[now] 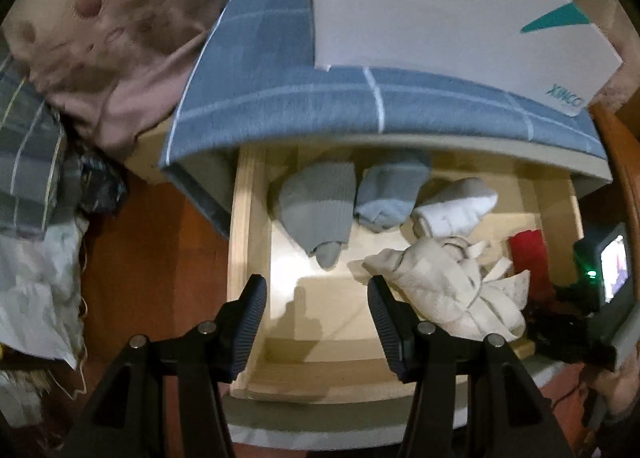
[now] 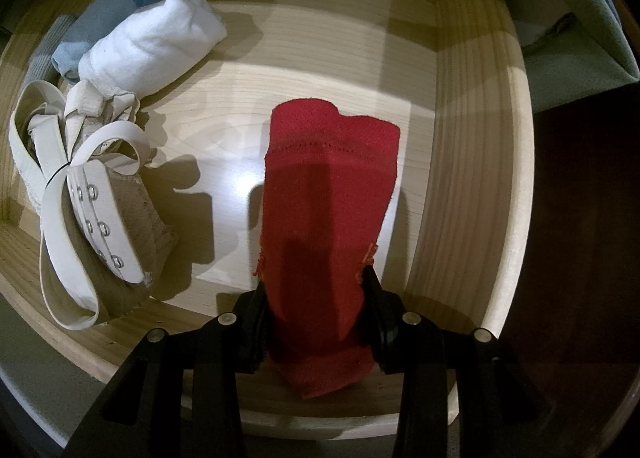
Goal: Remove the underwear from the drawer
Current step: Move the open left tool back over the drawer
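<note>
Right gripper (image 2: 316,290): fingers clamped on folded red knit underwear (image 2: 328,193), held inside drawer.
Drawer: pale wooden drawer (image 1: 242,225), pulled open.
Left gripper (image 1: 316,290): fingers spread wide, nothing held, positioned beside crumpled cream bra (image 1: 448,282).

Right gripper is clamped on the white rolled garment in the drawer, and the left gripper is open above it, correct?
Not quite. The right gripper is clamped on the red garment, not the white roll, which lies untouched further back; the right wrist view shows it. The left gripper is indeed open above the drawer.
</note>
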A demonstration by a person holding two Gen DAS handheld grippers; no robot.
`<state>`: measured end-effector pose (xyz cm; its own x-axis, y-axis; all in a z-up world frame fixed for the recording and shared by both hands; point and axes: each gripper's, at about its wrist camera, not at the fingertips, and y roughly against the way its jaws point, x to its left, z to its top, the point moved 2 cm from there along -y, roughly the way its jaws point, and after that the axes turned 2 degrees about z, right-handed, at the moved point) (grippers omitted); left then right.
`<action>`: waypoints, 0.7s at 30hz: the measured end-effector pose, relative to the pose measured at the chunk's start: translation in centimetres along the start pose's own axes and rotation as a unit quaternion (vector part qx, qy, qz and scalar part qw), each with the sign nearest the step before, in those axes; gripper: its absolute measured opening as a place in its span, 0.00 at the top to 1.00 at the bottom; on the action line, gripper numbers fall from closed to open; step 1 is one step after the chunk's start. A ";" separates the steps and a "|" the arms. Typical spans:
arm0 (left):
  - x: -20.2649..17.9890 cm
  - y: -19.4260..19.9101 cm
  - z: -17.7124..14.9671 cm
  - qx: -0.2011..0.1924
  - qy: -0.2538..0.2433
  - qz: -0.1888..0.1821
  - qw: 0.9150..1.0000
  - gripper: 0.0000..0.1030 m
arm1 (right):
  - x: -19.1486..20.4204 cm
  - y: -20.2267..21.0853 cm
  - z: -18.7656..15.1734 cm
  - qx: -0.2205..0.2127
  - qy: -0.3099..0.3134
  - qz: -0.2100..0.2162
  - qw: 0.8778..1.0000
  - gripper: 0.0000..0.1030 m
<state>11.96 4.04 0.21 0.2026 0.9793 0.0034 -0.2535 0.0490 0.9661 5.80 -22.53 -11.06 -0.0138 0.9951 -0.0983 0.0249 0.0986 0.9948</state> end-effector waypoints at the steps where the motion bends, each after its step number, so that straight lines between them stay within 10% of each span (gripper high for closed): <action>1: 0.0 -0.4 -0.4 -0.001 0.005 -0.002 1.000 0.48 | 0.1 0.0 -0.1 0.000 0.000 0.000 1.000 0.64; 21: -1.5 -5.8 -4.1 0.028 0.049 0.001 0.998 0.48 | 0.2 0.0 0.2 0.000 -0.002 0.000 1.000 0.64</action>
<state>9.27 3.07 -6.45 0.1077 0.9941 -0.0164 -0.1997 0.0377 0.9791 6.01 -22.31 -11.14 -0.0106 0.9951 -0.0978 0.0251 0.0981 0.9949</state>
